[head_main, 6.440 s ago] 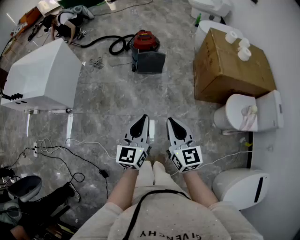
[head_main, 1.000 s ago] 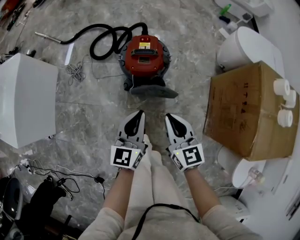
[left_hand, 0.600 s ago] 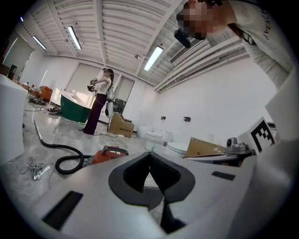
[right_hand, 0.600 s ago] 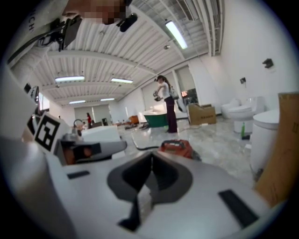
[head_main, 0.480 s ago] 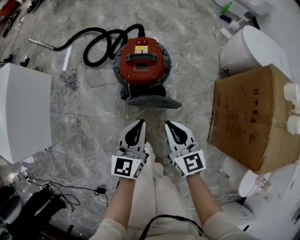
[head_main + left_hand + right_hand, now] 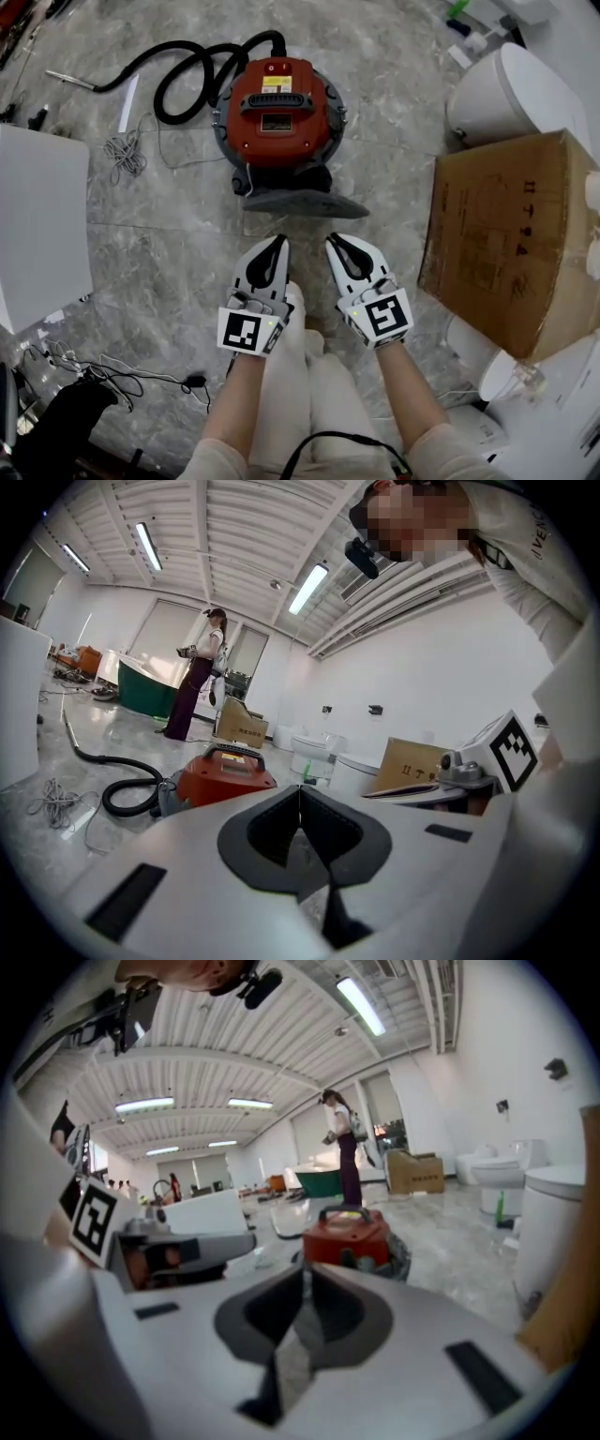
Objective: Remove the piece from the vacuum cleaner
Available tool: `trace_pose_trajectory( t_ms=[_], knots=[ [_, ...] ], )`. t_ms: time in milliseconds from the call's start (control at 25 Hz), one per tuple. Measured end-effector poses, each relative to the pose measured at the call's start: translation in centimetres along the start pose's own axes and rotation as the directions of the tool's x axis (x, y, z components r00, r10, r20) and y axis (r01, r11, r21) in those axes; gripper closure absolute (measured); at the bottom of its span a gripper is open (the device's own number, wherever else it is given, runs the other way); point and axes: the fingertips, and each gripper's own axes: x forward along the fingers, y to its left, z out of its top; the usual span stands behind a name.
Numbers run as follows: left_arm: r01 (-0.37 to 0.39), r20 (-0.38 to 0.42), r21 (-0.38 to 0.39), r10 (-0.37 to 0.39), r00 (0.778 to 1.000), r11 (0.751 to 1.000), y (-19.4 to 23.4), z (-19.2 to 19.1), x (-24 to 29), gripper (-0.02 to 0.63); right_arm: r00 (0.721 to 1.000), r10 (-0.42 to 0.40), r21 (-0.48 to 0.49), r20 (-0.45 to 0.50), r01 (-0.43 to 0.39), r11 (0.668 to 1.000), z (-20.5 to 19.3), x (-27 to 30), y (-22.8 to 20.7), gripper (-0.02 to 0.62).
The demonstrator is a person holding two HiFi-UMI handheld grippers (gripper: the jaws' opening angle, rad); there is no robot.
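Vacuum (image 6: 279, 108) is seen nearer than a second ago, on the floor just ahead of both grippers. Left gripper (image 6: 278, 242) and right gripper (image 6: 332, 241) are held empty, jaws closed. Approach is judged nearly complete; no piece is touched yet.

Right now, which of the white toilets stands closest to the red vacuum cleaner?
The toilet beyond the cardboard box, top right in the head view; the others sit on the box's near side.

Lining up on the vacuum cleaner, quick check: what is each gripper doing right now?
Left gripper: closed, holding nothing.
Right gripper: closed, holding nothing.
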Motion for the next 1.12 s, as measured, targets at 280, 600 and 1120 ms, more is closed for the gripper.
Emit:
trace_pose_trajectory(
  t_ms=[280, 600, 1120],
  knots=[
    [-0.007, -0.026, 0.003, 0.007, 1.0, 1.0, 1.5, -2.2, 1.5, 0.583, 0.995, 0.022, -0.085, -0.094, -0.03, 0.996, -1.6, 2.5, -1.7, 0.533],
    [0.003, -0.067, -0.005, -0.003, 0.998, 1.0, 2.8, -4.0, 2.8, 0.582, 0.937, -0.002, -0.173, -0.348, -0.062, 0.983, -4.3, 4.8, -5.4, 0.449],
    [0.067, -0.226, 0.205, -0.019, 0.974, 0.976, 4.1, -6.3, 4.2, 0.501, 0.77, 0.075, -0.236, -0.634, -0.286, 0.929, -6.9, 8.1, -6.4, 0.402]
  ],
)
